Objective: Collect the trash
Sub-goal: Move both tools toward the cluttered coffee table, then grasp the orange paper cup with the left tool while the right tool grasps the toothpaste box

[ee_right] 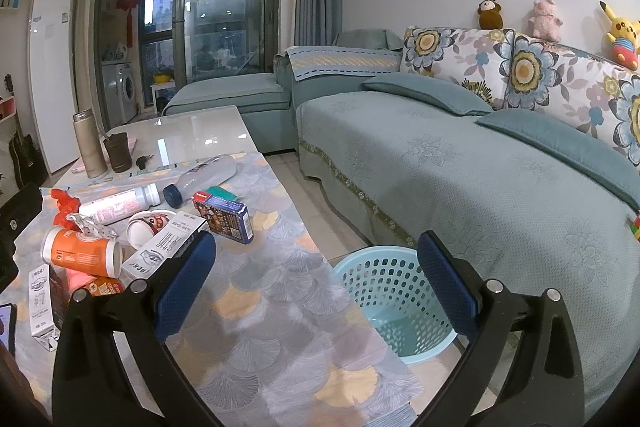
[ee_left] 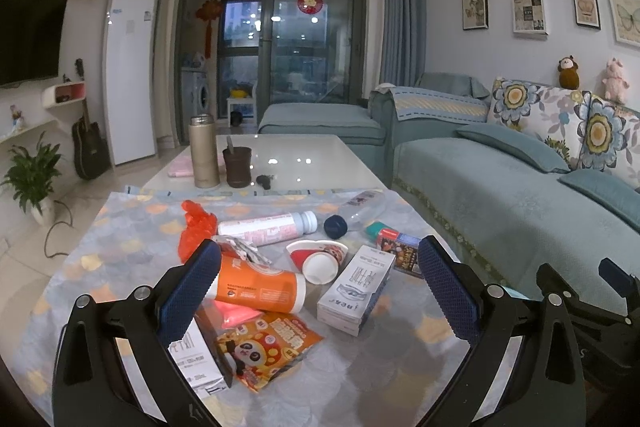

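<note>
Left gripper (ee_left: 320, 279) poised low over a littered desk (ee_left: 132, 251), jaws spread wide and empty. Nearest its left finger, a white milk carton (ee_left: 192, 359) and a panda-printed snack packet (ee_left: 268, 347) at the desk's front edge. Between the fingers, an orange cup (ee_left: 260, 287) tipped on its side atop a pink wrapper (ee_left: 236, 311), and just right of it a long white box (ee_left: 356, 287) lying flat. Behind these, a red-and-white paper cup (ee_left: 320, 259) on its side, a crumpled red plastic bag (ee_left: 196, 227), a white bottle (ee_left: 268, 225) lying down, a clear bottle (ee_left: 360, 209) with a dark blue cap, and a dark printed carton (ee_left: 404, 255) beside a teal packet (ee_left: 380, 229). Further back, on the bare glossy part of the desk, a tall thermos (ee_left: 204, 151), a brown mug (ee_left: 237, 165) and a set of keys (ee_left: 264, 181), all upright or at rest well apart from the trash.

Right gripper (ee_right: 316, 279) held over the desk's right edge, jaws likewise wide apart with nothing between them. Just beyond its right finger, on the floor between desk and sofa (ee_right: 480, 167), a light blue perforated basket (ee_right: 384, 291). Along the sofa back, floral cushions (ee_right: 520, 67) and plush toys (ee_right: 544, 19).
</note>
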### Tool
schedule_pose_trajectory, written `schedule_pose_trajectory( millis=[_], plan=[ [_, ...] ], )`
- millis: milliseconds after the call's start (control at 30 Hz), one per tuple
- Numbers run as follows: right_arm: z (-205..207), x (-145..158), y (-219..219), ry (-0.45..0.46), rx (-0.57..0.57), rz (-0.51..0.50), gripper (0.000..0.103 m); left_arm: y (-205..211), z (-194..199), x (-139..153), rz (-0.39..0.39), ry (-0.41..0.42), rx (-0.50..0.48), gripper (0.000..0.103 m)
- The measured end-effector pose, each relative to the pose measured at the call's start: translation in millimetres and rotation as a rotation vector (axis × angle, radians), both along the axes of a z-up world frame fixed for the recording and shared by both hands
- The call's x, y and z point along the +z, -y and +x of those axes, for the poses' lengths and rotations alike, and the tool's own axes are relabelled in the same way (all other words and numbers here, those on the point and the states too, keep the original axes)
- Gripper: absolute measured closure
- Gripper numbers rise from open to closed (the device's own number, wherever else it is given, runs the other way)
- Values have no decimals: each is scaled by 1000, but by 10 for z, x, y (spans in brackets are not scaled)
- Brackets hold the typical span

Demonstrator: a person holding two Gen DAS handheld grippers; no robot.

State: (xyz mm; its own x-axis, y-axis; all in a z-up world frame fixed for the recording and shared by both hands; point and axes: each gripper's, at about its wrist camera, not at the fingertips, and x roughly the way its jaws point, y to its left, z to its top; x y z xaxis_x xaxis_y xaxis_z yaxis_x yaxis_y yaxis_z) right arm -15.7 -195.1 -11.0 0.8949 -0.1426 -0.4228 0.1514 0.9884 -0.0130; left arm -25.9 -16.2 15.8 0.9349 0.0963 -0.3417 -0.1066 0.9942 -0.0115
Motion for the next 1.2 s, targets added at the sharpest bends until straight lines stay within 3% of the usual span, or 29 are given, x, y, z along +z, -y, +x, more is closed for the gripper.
schedule_pose_trajectory(
  millis=[400, 567, 700, 1000, 1067, 1200],
  plan=[
    [19, -12, -15, -7, 0, 0, 8, -58, 19, 47, -21, -19, -11, 7],
    [120, -44, -74, -37, 19, 2, 8, -443, 4, 289, -116, 0, -12, 7],
    [204, -62, -141, -57, 54, 6, 10, -715, 7, 297, -111, 0, 24, 7],
    [759, -196, -359, -110, 174, -53, 40, -1242, 313, -51, -182, -142, -14, 7],
    [942, -270, -399, -134, 209, -50, 42, -1279, 506, -211, -223, -225, -34, 9],
    [1334, -410, -432, -189, 256, -54, 42, -1487, 706, -472, -318, -308, -50, 10]
  ],
)
